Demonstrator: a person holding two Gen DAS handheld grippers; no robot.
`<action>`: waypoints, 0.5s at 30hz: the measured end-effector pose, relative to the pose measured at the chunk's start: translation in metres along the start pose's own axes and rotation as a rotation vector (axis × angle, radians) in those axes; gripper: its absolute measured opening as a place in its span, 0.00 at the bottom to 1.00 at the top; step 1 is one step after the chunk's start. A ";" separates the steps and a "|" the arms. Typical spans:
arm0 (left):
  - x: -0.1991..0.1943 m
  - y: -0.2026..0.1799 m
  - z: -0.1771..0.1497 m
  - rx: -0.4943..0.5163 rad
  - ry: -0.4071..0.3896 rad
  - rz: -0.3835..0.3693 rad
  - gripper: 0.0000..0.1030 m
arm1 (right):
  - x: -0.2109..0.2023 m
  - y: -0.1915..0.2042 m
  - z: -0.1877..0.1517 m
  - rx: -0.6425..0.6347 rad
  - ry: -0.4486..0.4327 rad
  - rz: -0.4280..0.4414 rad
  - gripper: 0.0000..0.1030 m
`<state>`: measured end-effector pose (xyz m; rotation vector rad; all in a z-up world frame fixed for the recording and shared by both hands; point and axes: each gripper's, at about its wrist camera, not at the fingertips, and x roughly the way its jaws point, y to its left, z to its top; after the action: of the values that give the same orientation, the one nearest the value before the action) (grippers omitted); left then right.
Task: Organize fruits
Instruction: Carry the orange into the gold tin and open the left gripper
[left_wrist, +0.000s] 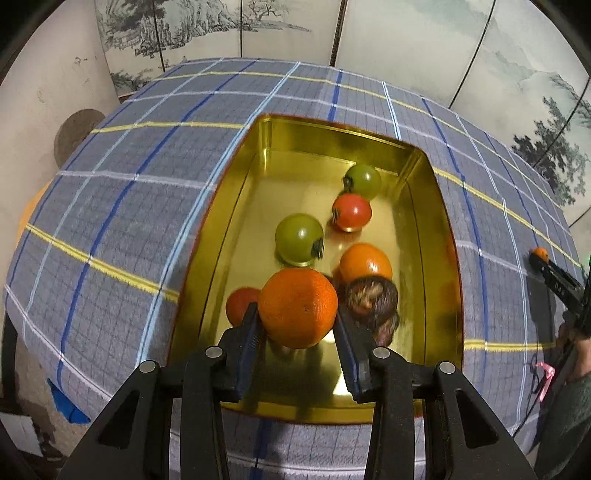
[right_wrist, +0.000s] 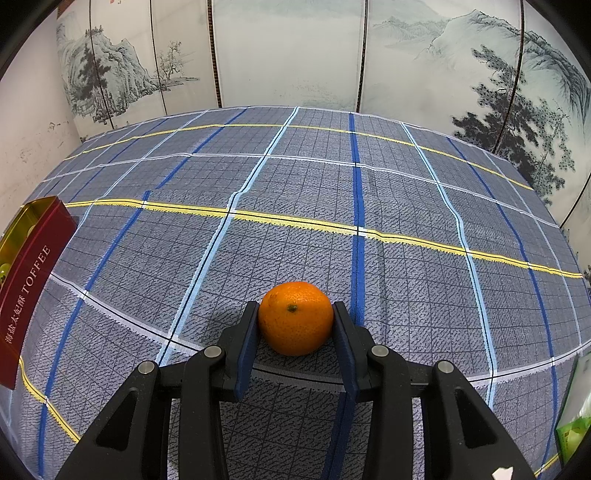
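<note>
Overhead, both grippers clamp oranges: left gripper (left_wrist: 297, 323) above gold tin (left_wrist: 236, 177), right gripper (right_wrist: 295, 320) on plaid cloth (right_wrist: 295, 221)

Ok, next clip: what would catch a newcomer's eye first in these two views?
Probably the gold tin on the checked cloth, already holding green, red and orange fruit. Right over its near end, the left gripper clamps a big orange. In the right wrist view, the right gripper pinches a second orange that sits on bare cloth, away from the tin.
</note>
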<state>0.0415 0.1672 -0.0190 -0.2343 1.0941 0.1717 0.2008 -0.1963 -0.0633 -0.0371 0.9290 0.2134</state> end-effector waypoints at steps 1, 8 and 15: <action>0.000 0.000 -0.002 0.005 -0.001 0.003 0.39 | 0.000 0.000 0.000 0.000 0.000 0.000 0.36; 0.000 -0.002 -0.007 0.022 -0.001 0.007 0.39 | 0.000 0.001 0.000 -0.001 0.000 -0.001 0.36; 0.001 -0.005 -0.013 0.039 -0.001 0.018 0.39 | 0.000 0.000 0.000 -0.002 0.000 -0.004 0.35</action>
<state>0.0319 0.1594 -0.0253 -0.1896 1.0981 0.1667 0.2005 -0.1967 -0.0635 -0.0414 0.9285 0.2106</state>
